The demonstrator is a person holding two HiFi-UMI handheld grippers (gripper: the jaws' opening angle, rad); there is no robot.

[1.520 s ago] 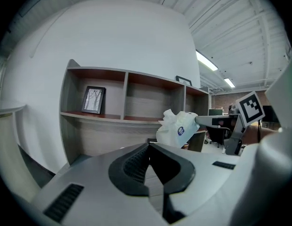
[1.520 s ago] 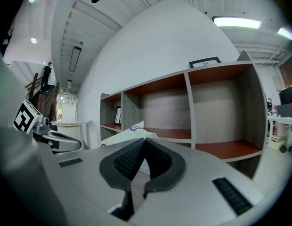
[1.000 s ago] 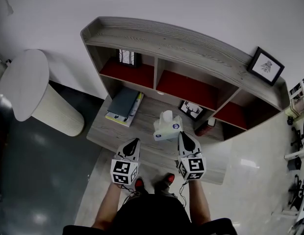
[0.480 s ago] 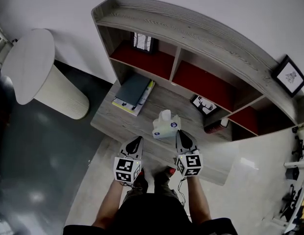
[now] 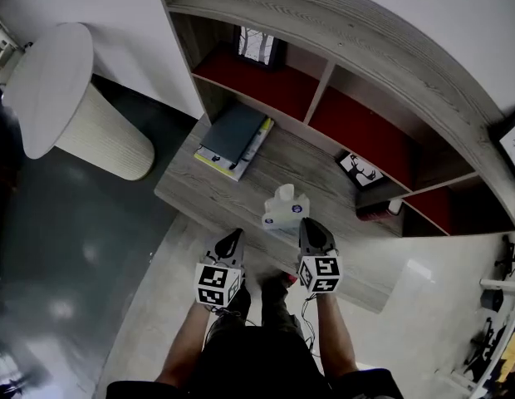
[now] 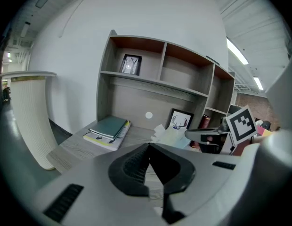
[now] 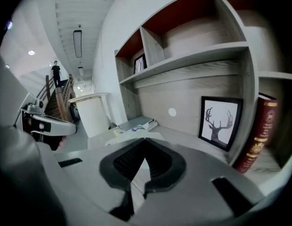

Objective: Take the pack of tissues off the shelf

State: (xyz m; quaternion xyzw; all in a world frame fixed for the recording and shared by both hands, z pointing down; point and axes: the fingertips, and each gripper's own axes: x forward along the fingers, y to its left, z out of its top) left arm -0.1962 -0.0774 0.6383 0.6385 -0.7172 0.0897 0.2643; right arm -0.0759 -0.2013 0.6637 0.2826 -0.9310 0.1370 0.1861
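The pack of tissues (image 5: 285, 209), white and pale blue with a tissue poking from its top, stands on the grey wooden ledge (image 5: 199, 191) of the shelf unit, near the front edge. My right gripper (image 5: 311, 226) is shut and empty, its tip just right of the pack and close to it. My left gripper (image 5: 231, 239) is shut and empty too, left of the pack and a little short of the ledge. In the left gripper view the pack (image 6: 173, 136) sits ahead to the right, beside the right gripper (image 6: 207, 133). The right gripper view shows the pack's top (image 7: 129, 135) just behind its jaws.
A stack of books (image 5: 234, 136) lies at the ledge's left. A framed deer picture (image 5: 360, 169) and a dark red book (image 5: 378, 212) stand at the back right. A small framed picture (image 5: 257, 46) is in the upper left compartment. A round white stand (image 5: 66, 98) is on the left.
Both grippers have come down towards the ledge's front edge, still shut. The right one now sits closer to the tissue pack, which has not moved.
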